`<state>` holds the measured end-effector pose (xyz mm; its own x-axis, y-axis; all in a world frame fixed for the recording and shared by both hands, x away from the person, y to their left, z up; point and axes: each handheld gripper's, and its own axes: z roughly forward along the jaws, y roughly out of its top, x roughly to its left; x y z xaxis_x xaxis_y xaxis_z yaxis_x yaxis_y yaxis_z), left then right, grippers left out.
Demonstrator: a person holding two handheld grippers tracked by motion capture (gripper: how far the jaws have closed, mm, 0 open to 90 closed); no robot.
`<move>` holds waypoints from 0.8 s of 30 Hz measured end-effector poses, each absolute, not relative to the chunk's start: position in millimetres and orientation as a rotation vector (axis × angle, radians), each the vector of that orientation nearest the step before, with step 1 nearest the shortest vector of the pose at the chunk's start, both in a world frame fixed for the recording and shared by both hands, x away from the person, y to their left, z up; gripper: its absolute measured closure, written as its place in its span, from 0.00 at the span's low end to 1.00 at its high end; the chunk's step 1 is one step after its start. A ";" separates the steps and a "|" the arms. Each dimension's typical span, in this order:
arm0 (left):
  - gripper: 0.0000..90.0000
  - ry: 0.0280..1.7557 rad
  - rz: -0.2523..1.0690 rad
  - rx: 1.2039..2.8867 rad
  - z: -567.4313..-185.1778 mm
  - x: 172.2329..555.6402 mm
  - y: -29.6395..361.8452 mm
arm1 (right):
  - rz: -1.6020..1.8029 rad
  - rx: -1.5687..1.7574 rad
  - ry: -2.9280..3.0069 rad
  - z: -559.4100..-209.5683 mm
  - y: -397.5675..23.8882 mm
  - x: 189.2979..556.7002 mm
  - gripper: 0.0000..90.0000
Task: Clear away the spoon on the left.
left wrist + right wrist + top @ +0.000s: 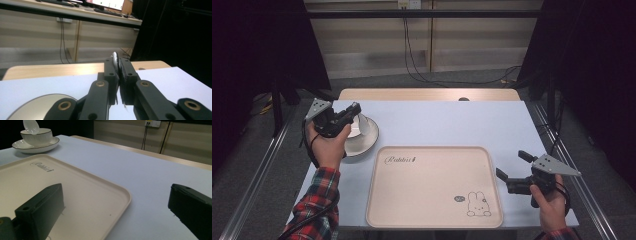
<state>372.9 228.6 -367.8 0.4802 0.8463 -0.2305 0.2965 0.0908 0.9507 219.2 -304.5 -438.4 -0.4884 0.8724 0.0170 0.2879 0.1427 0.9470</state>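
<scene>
A white spoon (115, 58) is pinched edge-on between the closed jaws of the left gripper (348, 114), held above the white bowl (37, 136) that stands on a dark-rimmed saucer (51, 145) at ten o'clock on the table (452, 122). The right gripper (512, 170) rests with its jaws spread wide and nothing between them, at four o'clock beside the tray (432, 190).

The grip is judged precarious: only a thin, glossy edge is clamped, so the spoon could pivot or slide out and strike the bowl. A knock against the bowl's rim could also shift it on the saucer.

The spoon, bowl and saucer appear glazed and smooth, probably ceramic. The tray is a cream rectangle with rounded corners and a raised lip, printed with a rabbit (478, 204) and a script word. The table is covered in a pale, matte surface.
</scene>
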 end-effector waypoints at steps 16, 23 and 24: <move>0.95 1.013 0.440 1.519 -374.8 361.8 214.2 | 1.340 1.102 1.880 -438.8 -303.4 219.5 0.00; 0.95 0.994 0.390 1.530 -377.4 356.3 206.3 | 1.341 1.099 1.877 -438.8 -303.5 219.5 0.00; 0.95 0.987 0.384 1.537 -377.7 355.6 205.4 | 1.343 1.101 1.881 -438.8 -303.4 219.3 0.00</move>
